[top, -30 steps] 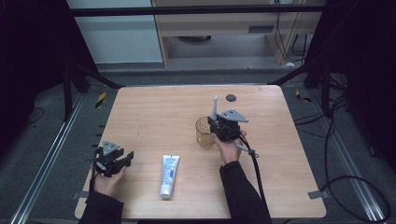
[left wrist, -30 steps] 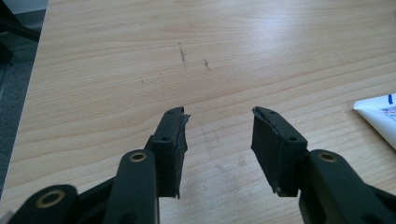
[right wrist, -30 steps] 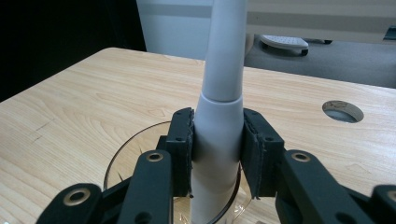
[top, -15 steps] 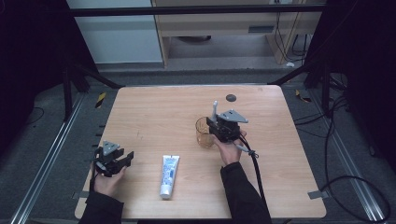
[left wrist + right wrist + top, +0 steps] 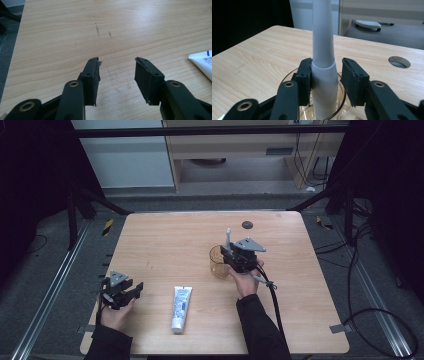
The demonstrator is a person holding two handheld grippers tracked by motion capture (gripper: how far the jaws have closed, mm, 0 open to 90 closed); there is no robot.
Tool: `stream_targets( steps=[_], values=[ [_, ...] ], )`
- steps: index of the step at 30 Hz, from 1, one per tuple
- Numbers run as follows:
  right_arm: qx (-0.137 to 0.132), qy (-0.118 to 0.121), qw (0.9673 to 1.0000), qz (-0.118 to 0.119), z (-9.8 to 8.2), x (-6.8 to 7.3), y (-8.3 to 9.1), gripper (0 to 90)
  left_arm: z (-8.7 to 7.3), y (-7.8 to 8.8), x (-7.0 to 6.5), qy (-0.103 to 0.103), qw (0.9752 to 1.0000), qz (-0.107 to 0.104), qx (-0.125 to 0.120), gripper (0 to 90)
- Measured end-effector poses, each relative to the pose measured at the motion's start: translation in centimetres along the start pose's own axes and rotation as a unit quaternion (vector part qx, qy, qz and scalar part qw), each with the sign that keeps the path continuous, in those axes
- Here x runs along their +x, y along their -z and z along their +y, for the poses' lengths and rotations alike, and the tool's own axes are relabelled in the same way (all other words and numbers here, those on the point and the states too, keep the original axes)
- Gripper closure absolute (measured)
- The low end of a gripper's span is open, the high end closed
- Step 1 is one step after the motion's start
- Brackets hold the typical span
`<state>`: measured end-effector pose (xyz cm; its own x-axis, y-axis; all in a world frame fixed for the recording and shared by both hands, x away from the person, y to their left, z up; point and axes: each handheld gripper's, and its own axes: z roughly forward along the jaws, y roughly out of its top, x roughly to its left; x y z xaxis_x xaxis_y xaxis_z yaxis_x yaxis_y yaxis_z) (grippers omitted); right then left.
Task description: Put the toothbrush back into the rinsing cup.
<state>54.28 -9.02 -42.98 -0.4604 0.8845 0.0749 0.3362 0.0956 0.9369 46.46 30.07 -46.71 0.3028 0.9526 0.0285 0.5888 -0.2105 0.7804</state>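
A pale grey toothbrush handle (image 5: 228, 237) stands upright in a clear amber cup (image 5: 216, 262) near the table's middle. My right gripper (image 5: 226, 252) sits around that handle (image 5: 323, 50) just above the cup's rim (image 5: 340, 110). Its left jaw touches the handle, and a narrow gap shows at the right jaw. A white toothpaste tube (image 5: 181, 307) lies flat near the front edge. My left gripper (image 5: 136, 290) rests low at the front left, open with bare wood between its jaws (image 5: 117, 61). The tube's crimped end (image 5: 202, 63) lies off to its right.
The wooden table (image 5: 165, 245) has a round cable hole (image 5: 247, 224) at the back, seen also beyond the right gripper (image 5: 399, 61). A black cable (image 5: 272, 305) trails from the right gripper toward the front edge. Metal rails and dark floor surround the table.
The toothbrush has sunk slightly lower into the cup with the right gripper around it. The left gripper and the tube have stayed put.
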Motion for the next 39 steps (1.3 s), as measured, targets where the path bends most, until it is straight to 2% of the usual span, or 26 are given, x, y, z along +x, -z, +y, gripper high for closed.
stream_targets(
  steps=[7, 11, 12, 13, 20, 23, 29, 36, 39],
  values=[
    [-0.002, -0.002, 1.0000, 0.002, 0.1, 0.1, 0.2, 55.6, 0.0, 0.0, 0.0, 0.000, 1.0000, 0.000, 0.000, 53.7],
    [0.000, -0.001, 1.0000, 0.007, 0.1, 0.3, 0.3, 50.3, 0.0, 0.0, 0.0, 0.000, 1.0000, 0.000, -0.001, 53.7],
    [-0.001, 0.000, 1.0000, 0.007, 0.1, 0.3, 0.3, 48.4, 0.0, 0.1, 0.0, 0.001, 1.0000, 0.000, -0.001, 53.7],
    [-0.004, -0.002, 1.0000, 0.007, 0.1, 0.4, 0.4, 42.2, 0.0, 0.1, 0.0, 0.000, 1.0000, 0.000, -0.001, 53.7],
    [0.007, -0.002, 0.9999, 0.009, 0.3, 0.4, 1.1, 30.5, 0.0, 0.1, -0.1, 0.001, 1.0000, -0.001, -0.002, 53.7],
    [0.019, -0.005, 0.9997, 0.012, 0.4, 0.2, 1.8, 26.8, 0.1, 0.1, -0.1, 0.000, 1.0000, -0.002, -0.002, 53.9],
    [0.022, -0.005, 0.9997, 0.013, 0.7, -0.4, 3.8, 23.5, 0.1, 0.3, -0.3, 0.001, 1.0000, -0.007, -0.005, 55.5],
    [0.043, 0.007, 0.9990, 0.006, -0.1, -1.6, 6.4, 23.4, 0.3, 0.5, -0.9, -0.005, 0.9996, -0.027, -0.003, 63.5],
    [0.048, 0.005, 0.9988, 0.001, -0.6, -2.4, 7.5, 23.3, 0.3, 0.6, -1.1, -0.012, 0.9994, -0.031, 0.001, 67.0]
  ],
)
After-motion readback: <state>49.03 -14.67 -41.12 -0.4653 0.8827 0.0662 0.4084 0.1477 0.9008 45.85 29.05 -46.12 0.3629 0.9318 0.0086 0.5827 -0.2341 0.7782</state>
